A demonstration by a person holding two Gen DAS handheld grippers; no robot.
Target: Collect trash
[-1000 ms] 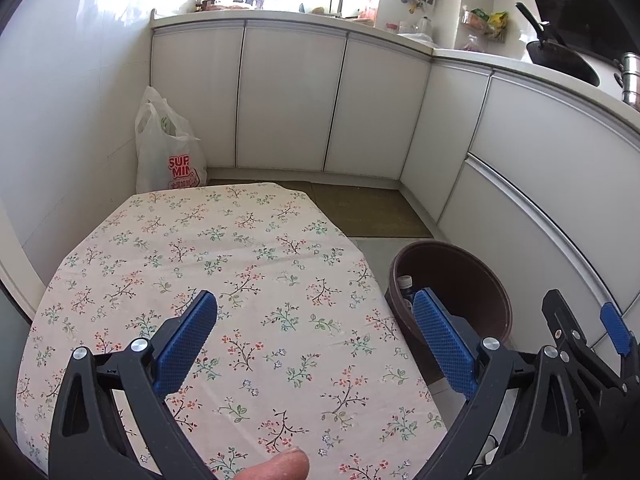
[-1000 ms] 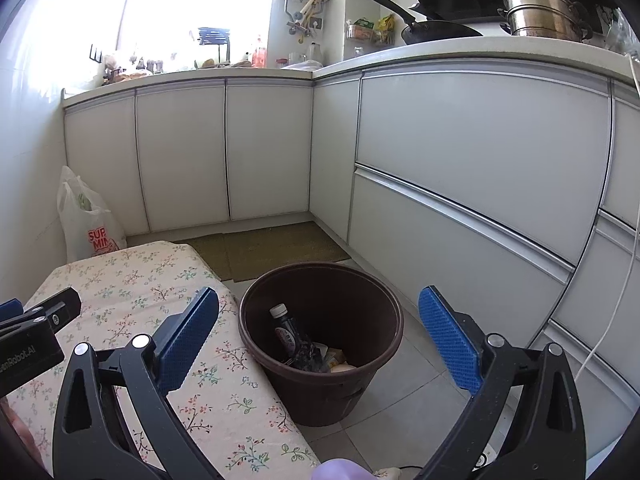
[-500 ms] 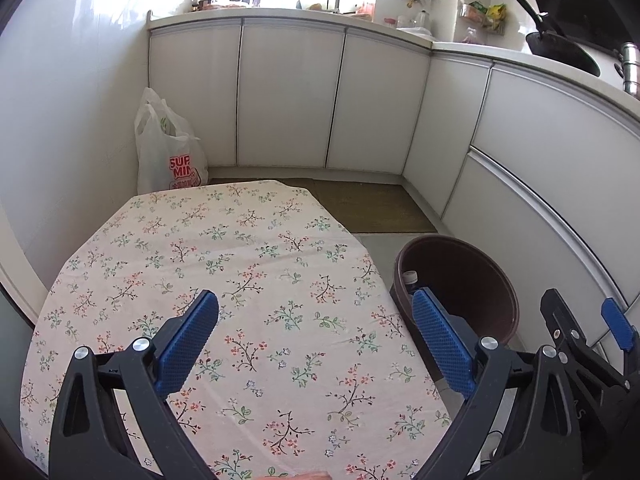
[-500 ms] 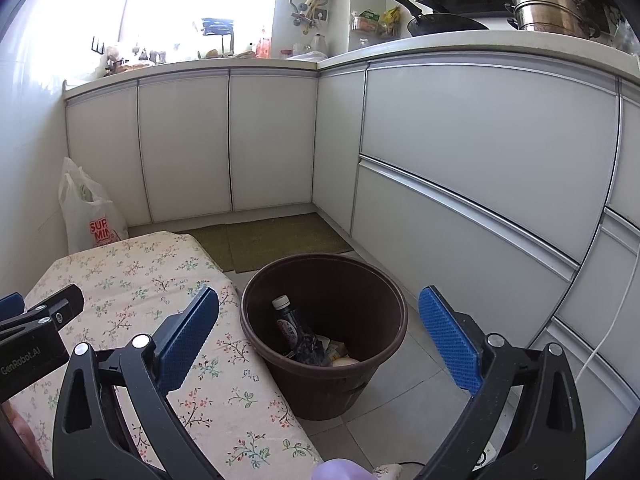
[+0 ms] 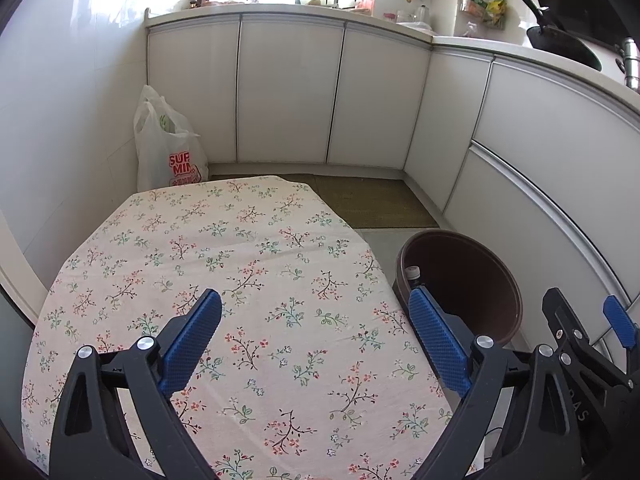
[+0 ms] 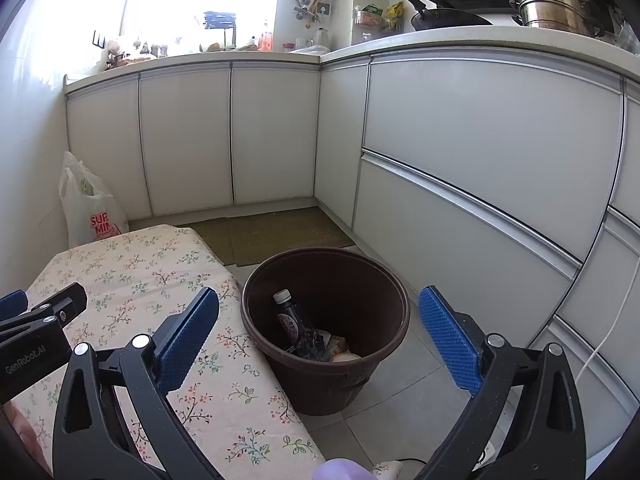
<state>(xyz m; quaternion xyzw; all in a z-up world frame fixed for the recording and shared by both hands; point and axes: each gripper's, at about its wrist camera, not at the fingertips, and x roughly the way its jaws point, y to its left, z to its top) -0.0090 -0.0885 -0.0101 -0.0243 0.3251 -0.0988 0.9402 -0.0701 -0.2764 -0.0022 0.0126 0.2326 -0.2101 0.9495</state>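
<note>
- The left gripper (image 5: 314, 330), a black claw with blue ribbed pads, is hanging over the table with its jaws spread wide and nothing between them.
- Under it, the table covered with a cream cloth printed with small flowers (image 5: 240, 248) is lying bare; the left pad is showing over the middle of the cloth and the right pad over its right edge.
- The right gripper (image 6: 320, 328), of the same black and blue make, is also standing released, wide apart and empty, and it is pointing down toward the bin.
- The round dark brown plastic trash bin (image 6: 384, 292) is standing on the grey tiled floor (image 6: 420, 364), just beside the right edge of the table.
- Inside the bin, a dark plastic bottle with a white cap (image 6: 290, 318) is leaning against the left wall, and some pale scraps of trash (image 6: 338, 350) are lying on the bottom beside it.
- In the left wrist view only the white cap is peeking over the rim of the bin.
- Beyond the far edge of the table, a white plastic shopping bag with red letters (image 5: 170, 148) is standing on the floor in the corner, against the white cabinet doors (image 5: 288, 92).
- A greenish floor mat (image 6: 276, 228) is lying before the cabinets.
- On the counter, a black pan (image 6: 436, 14) and a steel pot (image 6: 556, 8) are resting.
</note>
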